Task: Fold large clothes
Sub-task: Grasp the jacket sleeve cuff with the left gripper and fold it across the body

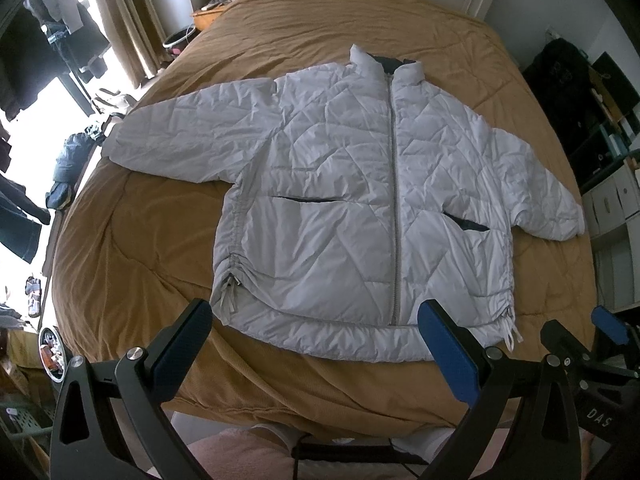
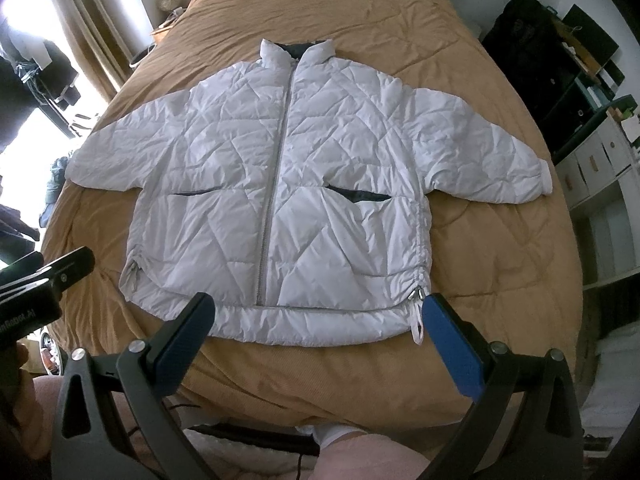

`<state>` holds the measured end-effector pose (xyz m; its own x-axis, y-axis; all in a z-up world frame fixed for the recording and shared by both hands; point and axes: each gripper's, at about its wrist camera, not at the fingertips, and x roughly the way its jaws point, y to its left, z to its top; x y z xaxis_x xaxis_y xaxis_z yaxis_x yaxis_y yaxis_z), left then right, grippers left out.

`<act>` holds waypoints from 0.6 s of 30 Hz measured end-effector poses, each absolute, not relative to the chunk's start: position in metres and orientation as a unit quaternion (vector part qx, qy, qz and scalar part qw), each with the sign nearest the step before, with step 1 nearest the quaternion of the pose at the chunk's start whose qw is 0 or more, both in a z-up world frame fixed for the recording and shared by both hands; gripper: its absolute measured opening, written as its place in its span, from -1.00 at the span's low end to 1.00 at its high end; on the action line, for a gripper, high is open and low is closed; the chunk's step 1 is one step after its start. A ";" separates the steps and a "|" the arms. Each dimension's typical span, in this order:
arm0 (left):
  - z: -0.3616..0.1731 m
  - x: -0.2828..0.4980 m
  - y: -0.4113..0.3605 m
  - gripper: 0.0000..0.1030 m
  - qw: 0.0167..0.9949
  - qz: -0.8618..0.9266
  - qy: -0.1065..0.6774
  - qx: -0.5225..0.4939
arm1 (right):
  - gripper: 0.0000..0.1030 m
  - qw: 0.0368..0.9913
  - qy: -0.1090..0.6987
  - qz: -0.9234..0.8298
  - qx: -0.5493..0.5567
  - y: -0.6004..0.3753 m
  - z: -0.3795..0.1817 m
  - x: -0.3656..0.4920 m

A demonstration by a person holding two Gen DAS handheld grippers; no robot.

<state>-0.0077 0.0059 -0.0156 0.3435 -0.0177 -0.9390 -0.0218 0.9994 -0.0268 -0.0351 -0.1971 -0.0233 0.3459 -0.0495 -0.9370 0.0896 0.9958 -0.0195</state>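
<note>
A white quilted jacket [image 1: 340, 184] lies flat, zipped and front side up on a tan bed cover [image 1: 140, 220], with its collar at the far end and both sleeves spread out. My left gripper [image 1: 314, 320] hangs open over the near hem, left of the zipper, and holds nothing. In the right wrist view the jacket [image 2: 304, 168] fills the middle of the bed [image 2: 480, 260]. My right gripper [image 2: 320, 308] is open above the hem, its right finger beside the drawstring loop [image 2: 418, 320]. Neither gripper touches the fabric.
White and dark shelf units [image 2: 592, 168] stand along the bed's right side. Hanging clothes and floor clutter [image 1: 68, 152] line the left by a bright window. A wooden nightstand [image 1: 208, 16] sits far left. A person's legs in pink trousers [image 2: 360, 456] are at the bed's foot.
</note>
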 end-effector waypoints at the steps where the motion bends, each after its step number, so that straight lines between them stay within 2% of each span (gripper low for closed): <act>1: -0.017 -0.008 0.006 0.99 0.818 0.000 0.574 -0.019 | 1.00 0.820 0.570 -0.043 0.017 -0.197 -0.023 -0.035; 11: -0.015 0.023 0.035 0.99 0.805 0.001 0.593 -0.025 | 1.00 0.811 0.584 -0.025 0.019 -0.194 -0.029 -0.035; 15: -0.016 0.065 0.088 0.99 0.825 0.049 0.563 -0.015 | 1.00 0.802 0.596 -0.015 -0.015 -0.193 -0.031 -0.022; 18: -0.025 0.104 0.156 0.99 0.834 0.072 0.543 -0.072 | 1.00 0.804 0.589 -0.030 -0.074 -0.194 -0.032 -0.001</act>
